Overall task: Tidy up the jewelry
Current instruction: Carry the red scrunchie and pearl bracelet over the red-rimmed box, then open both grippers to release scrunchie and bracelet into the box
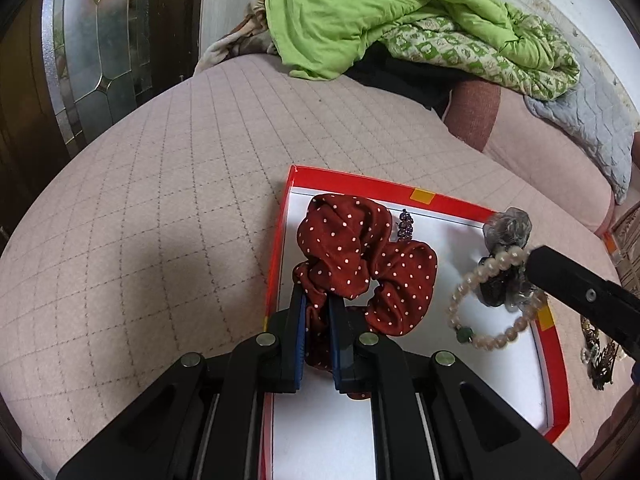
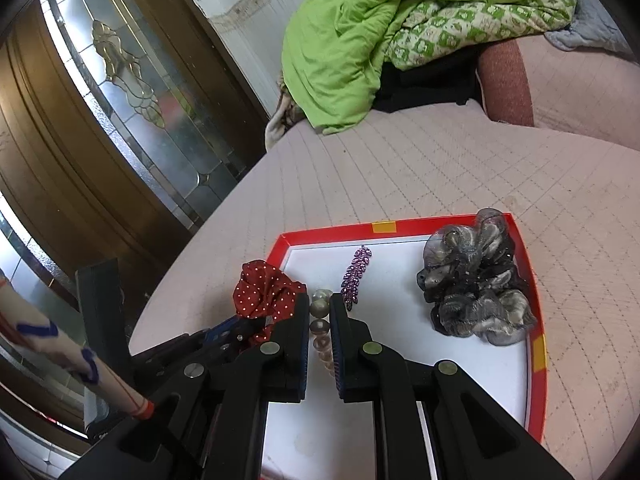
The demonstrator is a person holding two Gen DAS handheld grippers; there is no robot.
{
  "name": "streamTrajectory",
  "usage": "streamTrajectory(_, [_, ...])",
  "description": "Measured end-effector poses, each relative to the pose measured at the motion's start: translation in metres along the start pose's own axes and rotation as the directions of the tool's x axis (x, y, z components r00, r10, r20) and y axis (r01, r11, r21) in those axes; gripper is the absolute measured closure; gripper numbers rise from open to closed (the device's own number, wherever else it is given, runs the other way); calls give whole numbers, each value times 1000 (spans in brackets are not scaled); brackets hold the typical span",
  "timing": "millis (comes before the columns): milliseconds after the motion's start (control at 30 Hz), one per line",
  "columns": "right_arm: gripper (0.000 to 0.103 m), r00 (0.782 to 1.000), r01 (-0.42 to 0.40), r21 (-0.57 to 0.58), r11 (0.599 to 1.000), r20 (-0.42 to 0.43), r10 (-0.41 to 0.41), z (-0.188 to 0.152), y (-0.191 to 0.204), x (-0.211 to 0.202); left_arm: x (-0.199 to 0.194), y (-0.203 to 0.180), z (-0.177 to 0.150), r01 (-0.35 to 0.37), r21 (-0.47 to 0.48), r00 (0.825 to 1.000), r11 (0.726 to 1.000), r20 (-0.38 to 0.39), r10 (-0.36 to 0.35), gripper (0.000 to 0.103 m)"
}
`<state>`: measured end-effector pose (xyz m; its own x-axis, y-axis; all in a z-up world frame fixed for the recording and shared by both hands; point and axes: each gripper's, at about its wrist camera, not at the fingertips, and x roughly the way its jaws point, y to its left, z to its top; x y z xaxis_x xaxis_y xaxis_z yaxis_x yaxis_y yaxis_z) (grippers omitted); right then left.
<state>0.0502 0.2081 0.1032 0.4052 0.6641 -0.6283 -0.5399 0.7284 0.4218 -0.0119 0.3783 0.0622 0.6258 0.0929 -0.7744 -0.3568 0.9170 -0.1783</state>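
Ahead of the left gripper [image 1: 317,300], in the left wrist view: a shallow red-rimmed box [image 1: 280,240] with a white floor, lying on a pink quilted bed cover [image 1: 160,200]. The jaws are pinched on a dark red polka-dot scrunchie [image 1: 360,256], gripping its near left edge; the rest of the loop bulges away from the fingers over the box floor, its long axis running forward and slightly right. Just beyond the scrunchie's far right edge, a small purple hair clip [image 1: 405,224] shows partly. To the right, the right gripper [image 1: 532,262] reaches in from the frame edge with a pearl bracelet [image 1: 480,304] hanging from its tip as an open loop. Behind the bracelet, a grey scrunchie [image 1: 508,224]. Far back, a green quilt [image 1: 380,12] in a heap.

Between the right gripper's [image 2: 320,304] fingers, in the right wrist view: the pearl bracelet [image 2: 320,320], clamped, its visible beads lined up along the fingers' axis. Just past the right fingertip, the purple hair clip [image 2: 356,276] lies on the box floor, long axis forward and slightly right. Farther right, the grey scrunchie [image 2: 476,284] rests against the box's [image 2: 538,320] right wall. To the left, the left gripper [image 2: 256,326] holds the red scrunchie [image 2: 264,290] at the box's left edge. A sleeve [image 2: 60,344] shows lower left.
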Motion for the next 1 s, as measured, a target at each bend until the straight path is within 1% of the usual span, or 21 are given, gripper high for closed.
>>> streamTrajectory(133, [92, 1000, 16, -6, 1000, -12, -16, 8, -3, 14, 9, 1, 3, -5, -6, 1000, 1000, -27, 5, 94])
streamTrajectory(267, [92, 998, 56, -20, 998, -11, -56, 17, -8, 24, 12, 0, 5, -5, -5, 999, 1000, -38, 5, 94])
streamTrajectory(367, [92, 997, 78, -8, 997, -21, -79, 20, -16, 32, 13, -2, 5, -10, 6, 999, 1000, -46, 11, 94])
streamTrajectory(633, [91, 983, 172, -29, 985, -54, -173, 20, -27, 47, 15, -6, 5, -16, 31, 998, 999, -56, 18, 93])
streamTrajectory(767, [91, 977, 202, -28, 979, -69, -203, 18, -34, 52, 16, -8, 4, -16, 43, 998, 999, -66, 18, 91])
streamTrajectory(833, [91, 974, 212, -30, 977, -73, -214, 17, -37, 53, 17, -9, 4, -18, 47, 997, 999, -69, 21, 88])
streamTrajectory(1000, [91, 972, 219, -34, 975, -81, -221, 14, -39, 54, 17, -10, 3, -20, 48, 997, 999, -71, 23, 86])
